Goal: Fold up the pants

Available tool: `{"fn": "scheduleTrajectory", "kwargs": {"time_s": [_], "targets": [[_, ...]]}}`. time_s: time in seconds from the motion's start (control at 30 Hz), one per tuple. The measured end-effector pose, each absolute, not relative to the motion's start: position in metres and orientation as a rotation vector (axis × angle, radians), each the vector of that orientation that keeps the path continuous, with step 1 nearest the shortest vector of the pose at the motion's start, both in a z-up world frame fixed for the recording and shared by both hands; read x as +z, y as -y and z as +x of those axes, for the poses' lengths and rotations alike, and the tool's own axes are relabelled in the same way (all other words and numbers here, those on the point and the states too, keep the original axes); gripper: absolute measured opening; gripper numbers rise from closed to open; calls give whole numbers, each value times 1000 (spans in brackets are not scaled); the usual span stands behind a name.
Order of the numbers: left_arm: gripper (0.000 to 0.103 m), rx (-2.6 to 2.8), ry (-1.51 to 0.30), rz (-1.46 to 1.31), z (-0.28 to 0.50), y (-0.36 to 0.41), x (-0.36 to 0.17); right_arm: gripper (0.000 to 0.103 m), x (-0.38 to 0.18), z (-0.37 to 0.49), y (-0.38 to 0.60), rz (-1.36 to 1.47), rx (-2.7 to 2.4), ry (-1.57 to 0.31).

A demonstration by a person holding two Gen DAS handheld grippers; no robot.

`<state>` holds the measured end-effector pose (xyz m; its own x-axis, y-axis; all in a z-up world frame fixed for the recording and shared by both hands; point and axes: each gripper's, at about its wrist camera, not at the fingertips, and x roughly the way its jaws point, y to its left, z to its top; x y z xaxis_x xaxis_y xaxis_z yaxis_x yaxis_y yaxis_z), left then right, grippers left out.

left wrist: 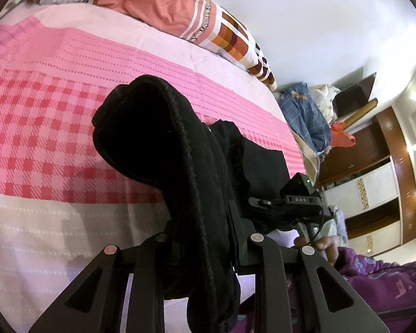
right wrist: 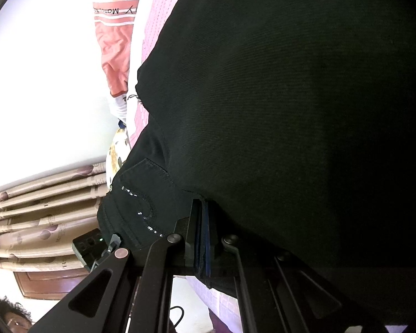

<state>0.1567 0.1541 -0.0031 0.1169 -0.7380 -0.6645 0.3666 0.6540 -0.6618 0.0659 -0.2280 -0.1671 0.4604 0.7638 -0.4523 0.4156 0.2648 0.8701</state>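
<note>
Black pants (left wrist: 158,138) hang bunched over my left gripper (left wrist: 205,216), which is shut on a thick fold of them above the pink checked bedspread (left wrist: 55,111). The fabric hides its fingertips. To the right in this view my right gripper (left wrist: 291,202) holds another part of the same pants, a person's hand (left wrist: 321,247) behind it. In the right wrist view the pants (right wrist: 277,97) fill most of the picture, a sequinned pocket (right wrist: 141,208) at the lower left. My right gripper (right wrist: 201,222) is shut on a thin edge of the fabric.
An orange and white quilt (left wrist: 158,2) lies along the far side of the bed. A blue checked heap of clothes (left wrist: 305,116) sits past the bed's corner, brown wardrobes (left wrist: 374,166) behind it. A purple sleeve (left wrist: 388,285) is at the lower right. Beige curtains (right wrist: 41,208) hang on the left.
</note>
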Motion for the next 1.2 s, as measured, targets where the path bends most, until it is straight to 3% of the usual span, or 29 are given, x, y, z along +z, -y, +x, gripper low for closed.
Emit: {"fn": "scheduleTrajectory", "kwargs": {"time_s": [0.9,1.0,1.07,1.13,1.2], "targets": [[24,-883,-1083,-198,130,-77,40,2,-167,72,225,1385,385,-1182],[24,-880,-1086,-198,130,-73,40,12,-158,72,223,1326,385,-1168],[24,-877,-1090,-197,130,-70,40,29,-137,73,219,1197,386,-1123],[24,-873,-1093,-195,130,-69,40,67,-113,73,215,1055,378,-1072],[24,-870,-1095,-190,130,-67,41,75,-90,73,210,970,409,-991]]}}
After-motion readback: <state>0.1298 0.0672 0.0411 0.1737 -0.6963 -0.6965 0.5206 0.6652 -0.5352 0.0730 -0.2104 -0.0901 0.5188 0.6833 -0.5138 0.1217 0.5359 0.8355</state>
